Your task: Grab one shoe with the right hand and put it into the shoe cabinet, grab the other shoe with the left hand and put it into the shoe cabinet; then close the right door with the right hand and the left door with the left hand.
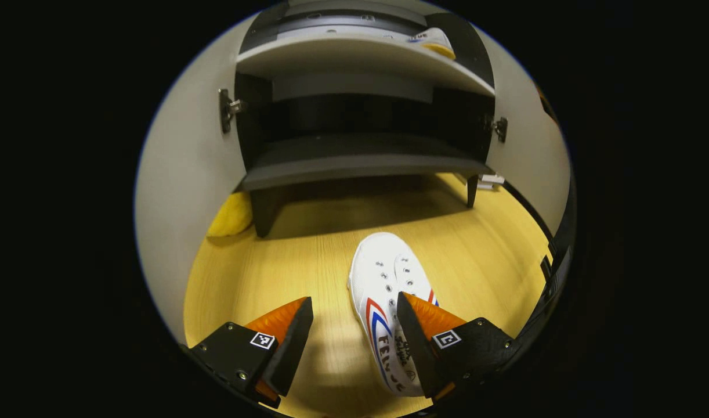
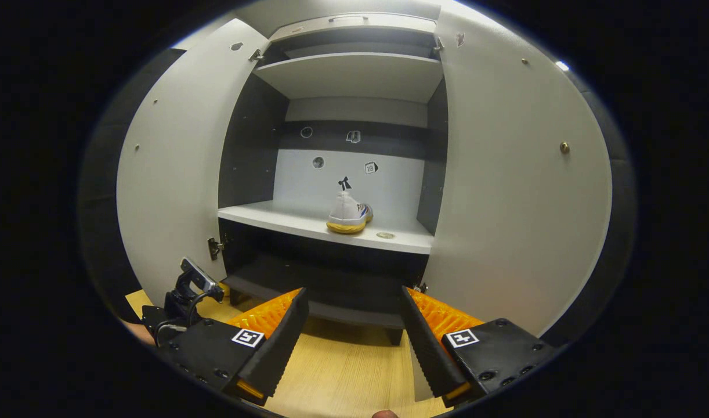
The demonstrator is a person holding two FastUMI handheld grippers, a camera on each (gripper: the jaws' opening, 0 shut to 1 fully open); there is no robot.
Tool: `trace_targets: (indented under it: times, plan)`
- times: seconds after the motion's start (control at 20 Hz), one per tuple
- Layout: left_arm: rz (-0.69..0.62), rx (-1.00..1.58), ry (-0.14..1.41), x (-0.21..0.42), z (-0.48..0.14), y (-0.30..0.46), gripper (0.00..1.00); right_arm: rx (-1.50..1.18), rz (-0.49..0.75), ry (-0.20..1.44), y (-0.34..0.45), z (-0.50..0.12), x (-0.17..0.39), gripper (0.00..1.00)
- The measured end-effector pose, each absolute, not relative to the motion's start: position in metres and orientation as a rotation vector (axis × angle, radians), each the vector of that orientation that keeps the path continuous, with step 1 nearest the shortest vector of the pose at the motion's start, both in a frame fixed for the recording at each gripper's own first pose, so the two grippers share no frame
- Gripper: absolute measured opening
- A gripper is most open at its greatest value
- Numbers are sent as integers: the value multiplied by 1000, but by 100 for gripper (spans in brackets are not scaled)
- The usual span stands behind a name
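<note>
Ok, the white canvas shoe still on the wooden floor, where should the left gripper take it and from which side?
Grip the white canvas shoe across its collar, just behind the lace eyelets, coming down from above. It lies upright on its sole with the toe towards the cabinet, so its narrow sides face the fingers. The left gripper is open but offset: one finger overlaps the shoe, so shift towards it first.

shoe [image 1: 389,302] on floor before cabinet [image 1: 360,168] | other shoe [image 2: 348,213] on middle shelf [image 2: 296,223]
</note>
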State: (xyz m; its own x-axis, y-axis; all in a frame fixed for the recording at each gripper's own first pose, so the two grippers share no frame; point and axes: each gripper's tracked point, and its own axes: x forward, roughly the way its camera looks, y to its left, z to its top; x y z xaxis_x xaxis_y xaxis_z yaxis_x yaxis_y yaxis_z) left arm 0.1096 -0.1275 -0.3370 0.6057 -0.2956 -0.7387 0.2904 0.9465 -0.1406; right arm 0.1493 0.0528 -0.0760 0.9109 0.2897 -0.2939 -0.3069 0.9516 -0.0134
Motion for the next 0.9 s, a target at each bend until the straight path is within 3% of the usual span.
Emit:
trace_targets:
  times: [0.45, 0.55, 0.7, 0.85, 0.9]
  plan:
    - [-362, -7, 937, 102, -351, -136, 81, -80, 323, 310, 57, -82, 146, 98]
    - [-372, -68, 963, 100, -352, -144, 70, -86, 333, 312, 61, -83, 145, 97]
    - [-382, -95, 958, 98, -351, -147, 42, -87, 346, 312, 65, -83, 143, 98]
    - [-373, -71, 961, 98, -354, -146, 38, -93, 354, 316, 67, -85, 142, 97]
    - [-359, -64, 962, 100, -354, -144, 32, -92, 356, 317, 67, -84, 140, 97]
